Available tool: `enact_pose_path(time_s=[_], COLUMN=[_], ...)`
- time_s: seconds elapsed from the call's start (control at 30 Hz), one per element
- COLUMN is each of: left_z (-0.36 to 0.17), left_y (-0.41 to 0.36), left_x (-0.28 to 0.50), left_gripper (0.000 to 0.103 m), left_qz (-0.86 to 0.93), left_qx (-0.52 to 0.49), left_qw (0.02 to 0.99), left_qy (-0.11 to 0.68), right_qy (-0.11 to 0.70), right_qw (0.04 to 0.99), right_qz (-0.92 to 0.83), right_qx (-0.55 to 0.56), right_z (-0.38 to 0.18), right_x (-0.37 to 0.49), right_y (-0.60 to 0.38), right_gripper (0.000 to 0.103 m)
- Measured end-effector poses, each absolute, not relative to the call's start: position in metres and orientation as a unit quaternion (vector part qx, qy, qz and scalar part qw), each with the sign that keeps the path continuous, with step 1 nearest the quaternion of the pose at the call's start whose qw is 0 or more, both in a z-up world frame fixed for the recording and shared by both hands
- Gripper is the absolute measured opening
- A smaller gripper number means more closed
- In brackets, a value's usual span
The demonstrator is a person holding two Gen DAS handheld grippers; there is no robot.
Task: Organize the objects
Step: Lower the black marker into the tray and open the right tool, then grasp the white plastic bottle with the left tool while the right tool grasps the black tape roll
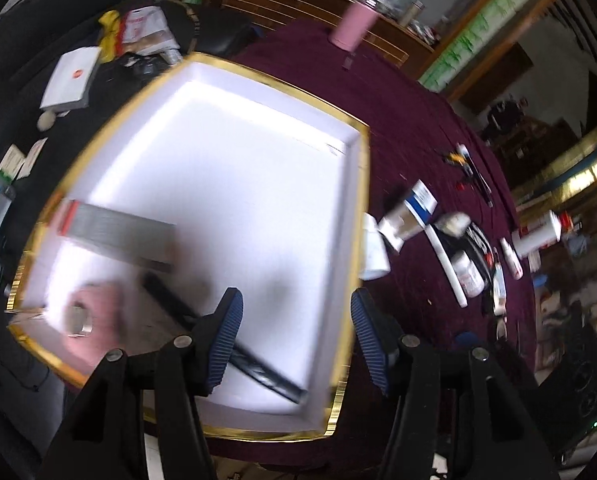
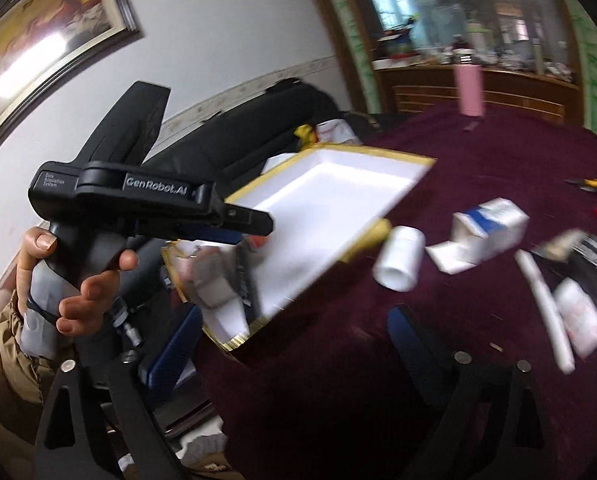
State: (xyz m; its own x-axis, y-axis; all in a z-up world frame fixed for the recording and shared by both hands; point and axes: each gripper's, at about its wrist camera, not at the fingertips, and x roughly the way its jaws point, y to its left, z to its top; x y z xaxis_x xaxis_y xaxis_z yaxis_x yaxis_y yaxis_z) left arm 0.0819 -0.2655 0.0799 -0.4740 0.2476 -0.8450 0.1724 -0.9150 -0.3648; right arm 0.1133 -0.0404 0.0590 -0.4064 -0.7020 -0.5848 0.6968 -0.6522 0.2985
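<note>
White-lined, gold-rimmed shallow tray (image 1: 362,168) on the maroon cloth-covered table (image 1: 410,120); I hold both tools near its right rim. Already inside, at its near end: a grey rectangular box with a red end (image 1: 118,236), a slim black bar-shaped object (image 1: 258,364), and a blurred pinkish item (image 1: 94,316) I cannot identify.

Left gripper (image 1: 296,332): blue ribbed pads partly apart, nothing between them; one pad over the tray floor, the other outside the gold rim.

Right gripper (image 2: 294,344): jaws spread to their widest, empty, hovering above bare cloth.

Items not yet sorted, lying right of the tray: a white cylindrical plastic bottle (image 2: 400,258) on its side just beside the rim, a white-and-blue cardboard carton (image 2: 490,226) with an open flap, a long white tube (image 2: 544,308), and more small clutter beyond.

Risks, as I judge them: the bottle could roll away if one pad touches it first; the left gripper straddles the rim and could catch it, shifting the tray; the carton's loose flap could fold under a poor grasp. Both views are smeared, so my aim is uncertain.
</note>
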Motion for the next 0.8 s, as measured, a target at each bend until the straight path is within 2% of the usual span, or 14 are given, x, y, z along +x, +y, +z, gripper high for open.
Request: enact_pose_path(time_s=[0.3, 0.53, 0.8], left_z=[0.073, 0.037, 0.032], left_y=[-0.165, -0.131, -0.137], left_x=[0.073, 0.048, 0.027], left_gripper=[0.056, 0.056, 0.056], left_qz=[0.852, 0.869, 0.884], left_qx=[-0.503, -0.485, -0.453], left_qw=[0.078, 0.001, -0.088], left_qy=[-0.121, -0.097, -0.075], right_qy=[-0.055, -0.078, -0.095], right_qw=[0.304, 0.293, 0.310], right_qz=[-0.887, -0.891, -0.883], right_qx=[0.343, 0.337, 0.341], right_z=[0.056, 0.057, 0.048], right_x=[0.117, 0.114, 0.111], right_y=[0.048, 0.070, 0.075], right_gripper=[0.103, 0.103, 0.103])
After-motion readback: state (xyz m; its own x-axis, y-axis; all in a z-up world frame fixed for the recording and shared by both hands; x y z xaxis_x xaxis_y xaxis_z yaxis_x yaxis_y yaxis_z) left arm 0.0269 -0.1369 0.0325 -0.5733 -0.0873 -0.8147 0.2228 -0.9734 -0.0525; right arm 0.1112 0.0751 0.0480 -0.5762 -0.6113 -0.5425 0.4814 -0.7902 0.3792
